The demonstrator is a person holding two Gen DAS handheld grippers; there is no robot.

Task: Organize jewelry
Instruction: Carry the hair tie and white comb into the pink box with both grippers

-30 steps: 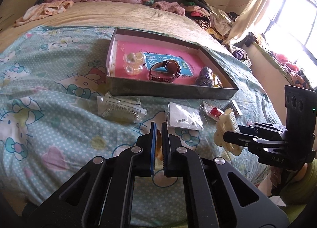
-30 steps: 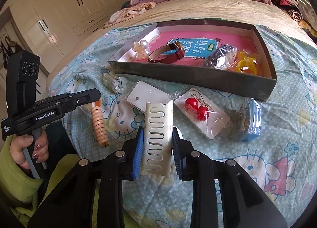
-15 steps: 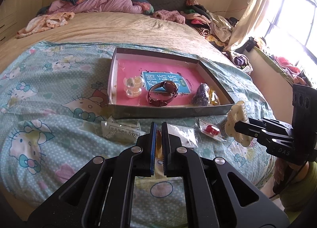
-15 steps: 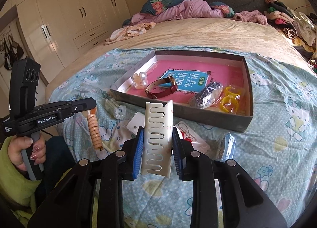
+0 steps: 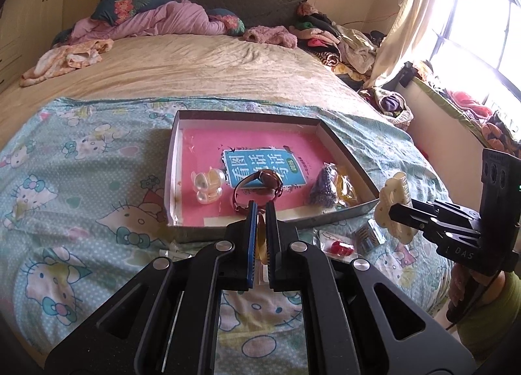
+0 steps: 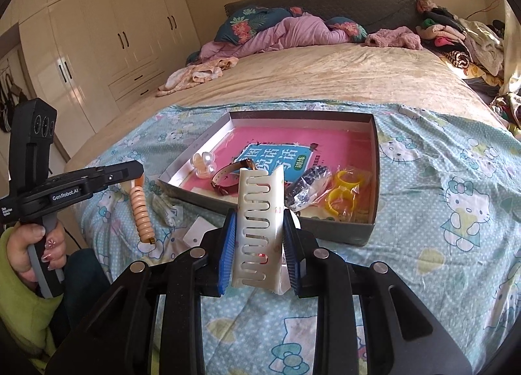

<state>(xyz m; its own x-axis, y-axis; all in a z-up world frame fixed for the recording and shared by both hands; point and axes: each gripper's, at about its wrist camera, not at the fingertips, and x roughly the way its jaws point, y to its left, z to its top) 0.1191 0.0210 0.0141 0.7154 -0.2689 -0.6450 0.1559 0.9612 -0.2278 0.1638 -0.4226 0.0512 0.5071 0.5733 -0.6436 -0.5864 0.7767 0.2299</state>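
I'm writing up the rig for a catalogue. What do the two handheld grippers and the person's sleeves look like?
Both grippers are black, angular frames with silver round bolts and blue ribbed pads on the fingers. The left gripper carries white "GenRobot.AI" lettering, a grey handle and a block with three round lenses. The right gripper has the same block with a small green light. Both sleeves are light green.

Glossy cream plastic hair claw (image 6: pixel 259 228), matt cardboard box (image 6: pixel 374 179), soft printed cloth sheet (image 6: pixel 439 212)
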